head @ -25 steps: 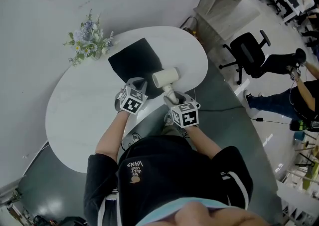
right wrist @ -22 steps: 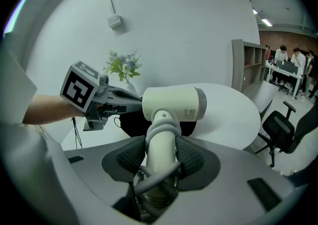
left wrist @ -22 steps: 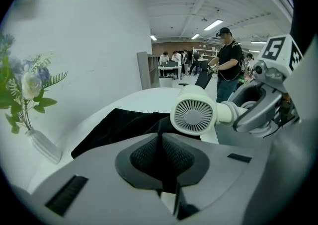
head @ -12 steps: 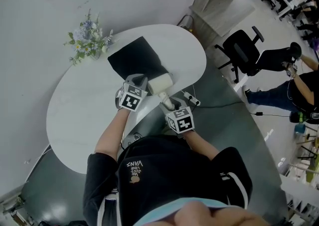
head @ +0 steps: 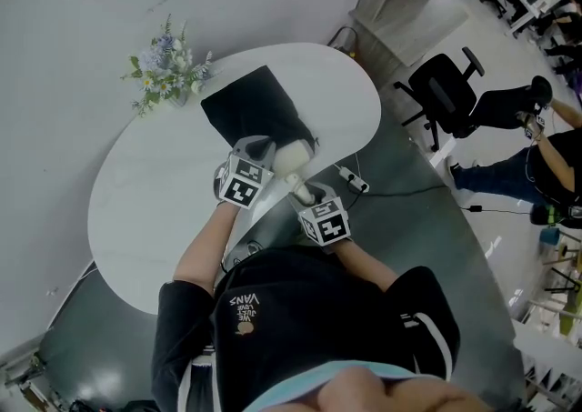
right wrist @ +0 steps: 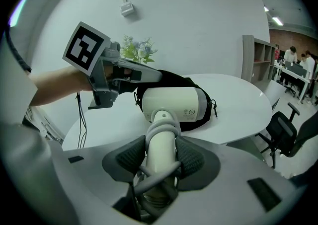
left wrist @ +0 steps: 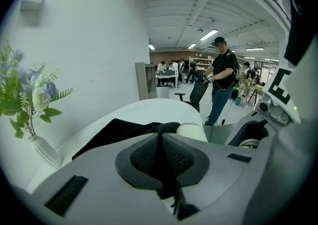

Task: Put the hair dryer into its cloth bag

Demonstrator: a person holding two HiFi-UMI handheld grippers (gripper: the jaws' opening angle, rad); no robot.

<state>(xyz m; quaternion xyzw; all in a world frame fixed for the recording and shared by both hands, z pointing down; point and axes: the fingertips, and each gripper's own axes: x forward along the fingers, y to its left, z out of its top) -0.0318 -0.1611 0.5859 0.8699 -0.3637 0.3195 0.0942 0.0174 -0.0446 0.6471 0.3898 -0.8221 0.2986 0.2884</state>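
Left tool (left wrist: 160,144) closed on bag (head: 253,108) edge; right tool (right wrist: 161,155) grips dryer (right wrist: 175,102) handle; dryer head partly inside bag mouth, 11 o'clock from right tool

table (head: 145,192) mid frame. flowers (head: 168,69) on its upper left edge, cloth bag (head: 250,105) just right of them. hair dryer (head: 293,157) head in bag mouth, lower right end. left gripper (head: 257,146) at mouth's left, right gripper (head: 300,187) below on handle. office chair (head: 446,92) right, off table.
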